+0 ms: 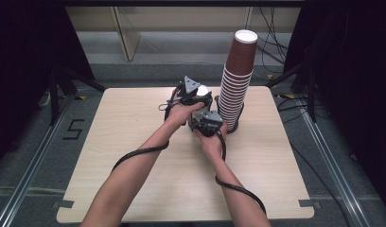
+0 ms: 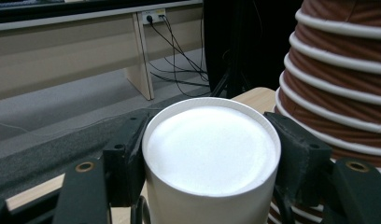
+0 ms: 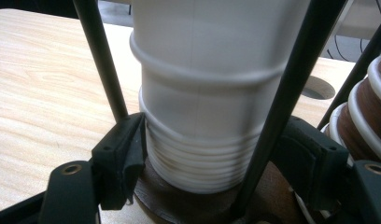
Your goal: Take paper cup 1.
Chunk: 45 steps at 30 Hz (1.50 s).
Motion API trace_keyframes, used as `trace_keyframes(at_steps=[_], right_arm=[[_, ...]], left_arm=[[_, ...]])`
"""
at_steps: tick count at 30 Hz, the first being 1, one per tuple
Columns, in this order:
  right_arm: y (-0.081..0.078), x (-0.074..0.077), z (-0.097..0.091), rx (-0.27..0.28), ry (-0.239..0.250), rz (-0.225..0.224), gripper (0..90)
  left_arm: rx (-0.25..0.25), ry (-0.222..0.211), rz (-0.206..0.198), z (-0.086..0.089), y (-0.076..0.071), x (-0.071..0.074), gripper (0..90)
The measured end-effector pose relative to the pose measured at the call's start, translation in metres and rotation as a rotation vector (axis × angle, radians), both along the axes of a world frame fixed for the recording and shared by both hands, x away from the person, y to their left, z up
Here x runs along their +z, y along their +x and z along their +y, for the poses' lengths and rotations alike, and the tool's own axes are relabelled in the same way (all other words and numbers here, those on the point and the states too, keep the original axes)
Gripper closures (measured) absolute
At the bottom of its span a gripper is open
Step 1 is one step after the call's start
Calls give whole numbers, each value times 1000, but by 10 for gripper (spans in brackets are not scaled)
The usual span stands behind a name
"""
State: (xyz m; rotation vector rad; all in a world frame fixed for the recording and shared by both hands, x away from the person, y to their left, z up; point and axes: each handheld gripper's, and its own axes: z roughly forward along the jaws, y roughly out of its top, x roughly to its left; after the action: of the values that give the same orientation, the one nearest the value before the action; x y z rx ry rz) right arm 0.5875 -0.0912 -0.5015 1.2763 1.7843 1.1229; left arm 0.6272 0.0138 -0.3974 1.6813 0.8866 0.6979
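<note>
Fingers of both grippers are seen closed on white cups. From the high view, the left gripper (image 1: 195, 94) and right gripper (image 1: 207, 122) are held together near the far edge of the table (image 1: 134, 142), just beside the tall brown stack (image 1: 235, 90). Along the left gripper view, the top cup (image 2: 211, 158), bottom up, is pinched between the pads (image 2: 125, 154). Along the right gripper view, the white stack (image 3: 202, 116) is clamped low down, at its crowded rims, on a brown base (image 3: 179, 200). Separating one cup is judged the step in hand; a straight upward pull is called for next, with the lower grip kept firm.
</note>
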Motion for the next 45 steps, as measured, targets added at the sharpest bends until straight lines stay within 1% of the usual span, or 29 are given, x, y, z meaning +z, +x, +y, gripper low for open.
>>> trace_keyframes(at_steps=[8,10,12,13,14,15,17,19,21,22,24,25,27,28,29,32,33,34,35,36,37,38,39,40,41,42,43,44,45], right_arm=[[1,0,0,4,-11,5,285],[1,1,-2,8,-28,17,286],[2,1,-2,5,-21,9,286],[2,1,-2,5,-21,9,286],[0,3,-2,9,-23,36,286],[0,3,-2,8,-20,38,286],[1,2,-2,7,-19,22,284],[1,2,-1,0,-14,20,281],[1,2,0,-3,-18,24,273],[0,3,0,-1,-18,38,270],[0,2,0,7,-27,36,265],[0,0,1,-3,-42,16,258],[0,-1,1,10,-42,11,253],[-2,0,1,14,-41,16,248],[-4,1,2,8,-42,17,246],[-8,3,1,-1,-53,28,243],[-11,5,0,4,-43,38,242],[-12,4,0,12,-32,27,241],[-15,6,-1,17,-29,40,241],[-20,7,-3,32,-25,39,238],[-25,8,-3,27,-2,49,237],[-29,10,-6,39,-8,57,236],[-29,10,-6,39,-8,57,236],[-30,10,-7,50,-17,31,233],[-33,9,-8,44,-10,8,232],[-42,16,-15,66,-23,44,229],[-42,16,-15,66,-23,44,229],[-49,20,-22,79,-7,46,229],[-49,20,-22,79,-7,46,229]], left_arm=[[-6,-2,-25,0,-4,14,343],[-10,-4,-34,1,-5,18,343],[-12,-11,-43,3,-7,25,343],[-12,-11,-43,3,-7,25,343],[-11,-11,-47,3,-8,27,343],[-10,-8,-56,4,-9,30,343],[-10,-15,-60,5,-11,34,343],[-8,-10,-64,5,-11,36,343],[-5,-11,-70,6,-12,38,343],[-4,-7,-70,7,-12,39,343],[-2,-8,-72,9,-13,41,343],[-1,-7,-73,9,-14,42,343],[0,-9,-76,10,-15,44,343],[-1,-12,-78,11,-16,45,343],[-4,2,-97,12,-17,49,343],[-1,0,-96,14,-19,52,343],[1,0,-95,15,-20,53,343],[2,-9,-75,15,-22,53,343],[3,-11,-71,16,-23,54,343],[2,-9,-68,17,-25,55,343],[3,-5,-64,19,-27,56,343],[0,6,-80,21,-28,57,343],[5,-5,-62,22,-31,57,343],[2,4,-79,24,-32,59,343],[2,5,-76,26,-34,60,342],[1,7,-76,29,-37,61,342],[0,6,-73,30,-40,61,342],[-3,8,-70,33,-43,61,342],[-5,7,-65,35,-45,61,342]])
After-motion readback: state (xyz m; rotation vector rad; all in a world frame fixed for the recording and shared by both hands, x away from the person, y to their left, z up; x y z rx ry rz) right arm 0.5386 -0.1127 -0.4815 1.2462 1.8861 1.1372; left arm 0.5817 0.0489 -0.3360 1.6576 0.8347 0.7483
